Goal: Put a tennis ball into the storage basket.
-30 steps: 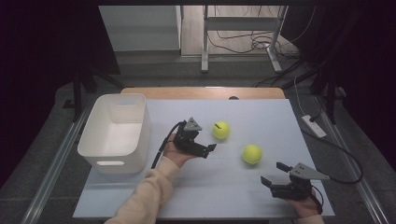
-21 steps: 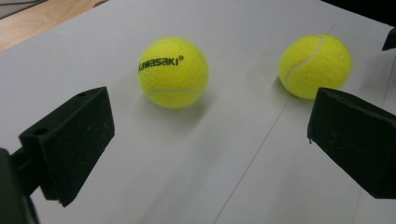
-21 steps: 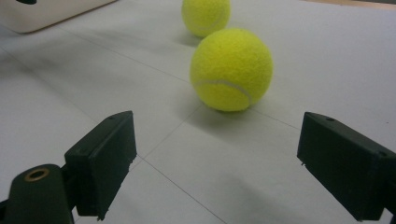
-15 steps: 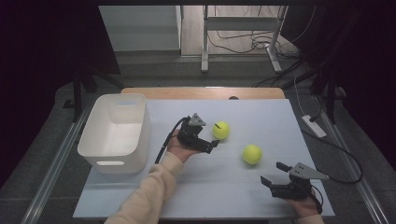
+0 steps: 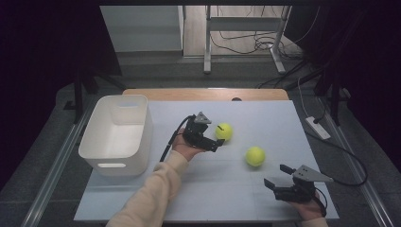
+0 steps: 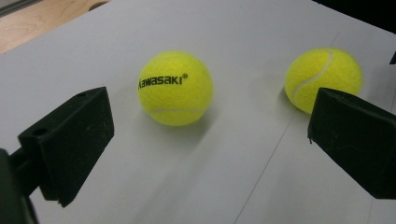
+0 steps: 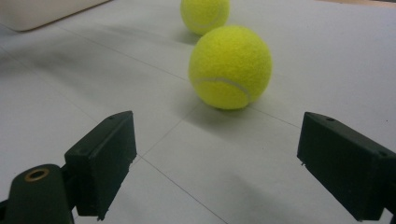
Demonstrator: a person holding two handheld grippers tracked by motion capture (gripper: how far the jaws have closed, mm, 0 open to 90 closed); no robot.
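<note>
Two yellow tennis balls lie on the white table top (image 5: 213, 189). The one printed "Kawasaki" (image 5: 223, 131) (image 6: 175, 87) rests just ahead of my left gripper (image 5: 215, 138) (image 6: 210, 135), whose jaws stand open and wide apart, short of the ball. The second ball (image 5: 255, 156) (image 6: 323, 77) (image 7: 230, 66) lies farther right. At the table's front right, my right gripper (image 5: 276, 176) (image 7: 215, 154) is open and points at this second ball from some distance. Behind it in the right gripper view sits the Kawasaki ball (image 7: 205, 14).
A white plastic bin (image 5: 118, 132) stands at the left of the table, with nothing inside it. The table's wooden back edge (image 5: 203, 93) lies beyond the balls. Cables and a power strip (image 5: 318, 127) lie on the floor to the right.
My left gripper has crept right, closer to the Kawasaki ball. The right gripper and both balls have stayed put.
</note>
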